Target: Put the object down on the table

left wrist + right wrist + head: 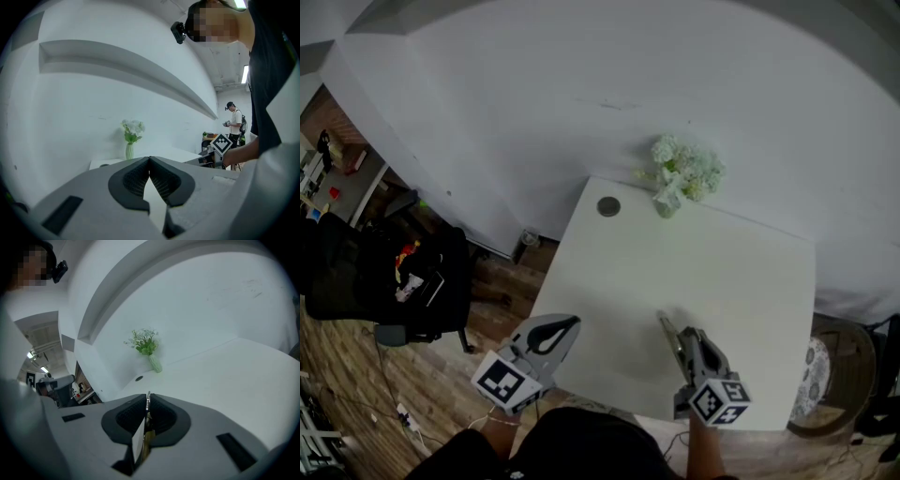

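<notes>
**Right tongs clamped on a thin piece above the worktop, not set down yet**

Head view: right tongs sit over the near part of the white square worktop. A thin flat metal piece pokes out past the tips, pointing away from the person. Left tongs hang at the near-left edge with nothing in them. At the far edge are a small pale vase of white-green flowers and a dark round disc, both well apart from the tongs.

Left gripper view: left tongs are closed tip to tip, nothing between them. The worktop and the vase are ahead.

Right gripper view: right tongs are pressed together on the metal piece. It is seen edge-on, silvery on top and brassy lower down. Can't tell exactly what it is. The worktop is bare ahead, with the vase and disc far off.

Handling, my read: light, stiff, smooth, so it is likely to slip if the clamp eases early. The flat faces are the right place to grip, as now. Lower it until it touches the worktop, then open; dropped from height it would probably bounce or skid.
</notes>
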The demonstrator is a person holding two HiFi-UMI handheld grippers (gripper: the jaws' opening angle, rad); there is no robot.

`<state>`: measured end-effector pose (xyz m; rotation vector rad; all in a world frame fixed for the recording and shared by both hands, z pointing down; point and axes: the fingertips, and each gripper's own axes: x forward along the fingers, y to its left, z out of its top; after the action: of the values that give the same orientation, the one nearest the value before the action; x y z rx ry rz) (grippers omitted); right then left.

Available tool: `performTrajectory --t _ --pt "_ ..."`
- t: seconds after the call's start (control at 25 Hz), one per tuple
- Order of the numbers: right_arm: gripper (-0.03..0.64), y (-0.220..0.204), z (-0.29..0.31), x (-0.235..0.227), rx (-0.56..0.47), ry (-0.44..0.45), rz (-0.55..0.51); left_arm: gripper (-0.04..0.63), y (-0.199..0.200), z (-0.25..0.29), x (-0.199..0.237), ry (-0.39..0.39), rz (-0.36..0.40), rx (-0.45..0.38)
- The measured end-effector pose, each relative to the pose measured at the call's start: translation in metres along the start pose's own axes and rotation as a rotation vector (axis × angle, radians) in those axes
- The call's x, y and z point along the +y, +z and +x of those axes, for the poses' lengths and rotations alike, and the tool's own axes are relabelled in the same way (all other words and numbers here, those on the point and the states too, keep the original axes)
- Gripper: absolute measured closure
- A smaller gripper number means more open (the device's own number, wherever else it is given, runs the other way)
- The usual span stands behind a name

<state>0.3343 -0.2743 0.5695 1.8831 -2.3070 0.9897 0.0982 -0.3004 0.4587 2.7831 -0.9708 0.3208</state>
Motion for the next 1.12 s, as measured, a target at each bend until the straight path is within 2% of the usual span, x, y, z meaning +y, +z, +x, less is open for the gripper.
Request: performTrajectory --t 0.56,1.12 --pt "0.592 -0.019 0.009 -0.017 0.043 -0.013 0.014 0.595 -0.003 -0.002 0.01 0.018 -0.003 0.009" --pt "0.591 -0.036 0.007 -0.026 0.078 0.016 0.062 0.595 -0.003 -0.004 0.007 0.021 -0.002 0.013"
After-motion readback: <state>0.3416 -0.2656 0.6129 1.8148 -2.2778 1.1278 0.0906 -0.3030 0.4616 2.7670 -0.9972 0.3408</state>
